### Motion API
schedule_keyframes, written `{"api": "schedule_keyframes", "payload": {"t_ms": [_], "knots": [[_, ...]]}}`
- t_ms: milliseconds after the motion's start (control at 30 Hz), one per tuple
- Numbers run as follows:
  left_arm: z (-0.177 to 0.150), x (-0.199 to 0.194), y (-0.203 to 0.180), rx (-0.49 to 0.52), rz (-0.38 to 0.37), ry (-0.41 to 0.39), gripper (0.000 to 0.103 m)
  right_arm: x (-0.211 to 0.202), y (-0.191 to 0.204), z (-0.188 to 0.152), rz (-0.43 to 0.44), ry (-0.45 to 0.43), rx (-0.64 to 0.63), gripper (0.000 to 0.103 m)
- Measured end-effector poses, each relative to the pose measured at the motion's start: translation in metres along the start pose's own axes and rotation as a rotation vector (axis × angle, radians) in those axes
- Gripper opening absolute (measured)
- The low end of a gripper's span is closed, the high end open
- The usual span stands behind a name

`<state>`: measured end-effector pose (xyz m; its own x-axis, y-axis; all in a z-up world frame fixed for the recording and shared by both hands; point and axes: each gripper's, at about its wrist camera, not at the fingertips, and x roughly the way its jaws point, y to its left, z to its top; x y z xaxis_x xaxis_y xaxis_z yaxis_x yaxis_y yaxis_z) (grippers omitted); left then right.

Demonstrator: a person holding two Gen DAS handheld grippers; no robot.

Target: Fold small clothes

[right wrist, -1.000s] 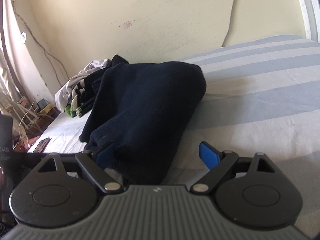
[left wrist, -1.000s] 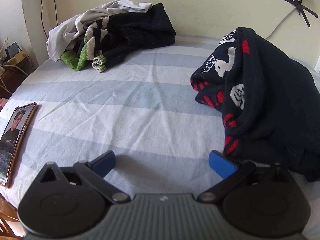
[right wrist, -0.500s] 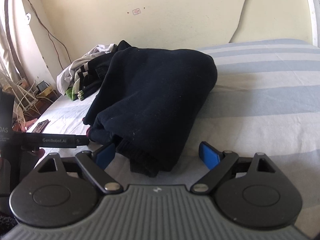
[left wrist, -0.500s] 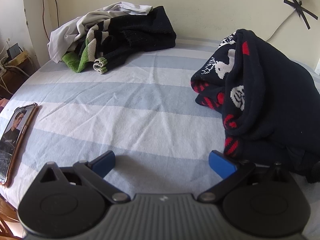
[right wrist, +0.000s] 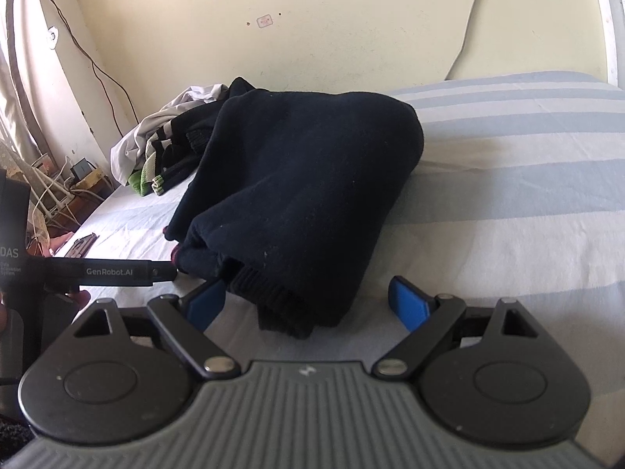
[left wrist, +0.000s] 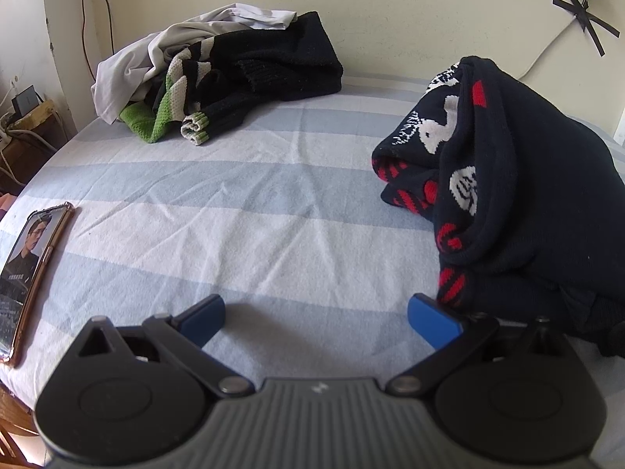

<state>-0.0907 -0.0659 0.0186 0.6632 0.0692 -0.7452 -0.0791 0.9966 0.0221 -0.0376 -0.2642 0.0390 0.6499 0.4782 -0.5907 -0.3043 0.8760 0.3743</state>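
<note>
Both my tools were spread wide and empty. To fold well, I judged I should pinch the ribbed hem, not the bulk, and pull the knit flat on the bed (left wrist: 273,211) first. The dark sweater (right wrist: 304,195) filled the frame's centre, its hem between my right tool (right wrist: 308,303) fingers (untouched, I think); it lay right of my left tool (left wrist: 316,314).

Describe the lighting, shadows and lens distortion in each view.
Left wrist view: even daylight, the open left tool casts soft shadows on the striped bed; fisheye bows the edges. Right wrist view: dark sweater loses detail, corners vignette.
</note>
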Motion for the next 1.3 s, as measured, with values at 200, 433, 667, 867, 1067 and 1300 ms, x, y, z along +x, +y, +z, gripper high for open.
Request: {"api": "schedule_keyframes", "payload": {"t_ms": [200,433,667,867,1067,1300], "knots": [[0.000,0.000,0.000,0.002,-0.001,-0.002,0.103,-0.001,0.000,0.000,-0.002,-0.001,0.003,0.092],[-0.002,0.000,0.000,0.004,-0.004,-0.020,0.103,0.000,0.000,0.000,-0.005,-0.004,0.009,0.092],[-0.003,0.000,0.000,0.007,-0.006,-0.035,0.103,0.000,-0.001,0.000,-0.005,-0.003,0.008,0.092],[-0.001,0.001,0.001,0.013,-0.013,-0.036,0.103,-0.001,-0.001,0.000,-0.008,-0.002,0.009,0.092],[0.002,-0.002,0.008,-0.002,-0.021,-0.009,0.103,-0.002,0.000,0.000,-0.017,-0.004,0.022,0.092],[0.001,-0.015,0.003,0.027,0.017,-0.046,0.103,-0.006,0.001,0.000,-0.023,-0.018,0.037,0.092]]}}
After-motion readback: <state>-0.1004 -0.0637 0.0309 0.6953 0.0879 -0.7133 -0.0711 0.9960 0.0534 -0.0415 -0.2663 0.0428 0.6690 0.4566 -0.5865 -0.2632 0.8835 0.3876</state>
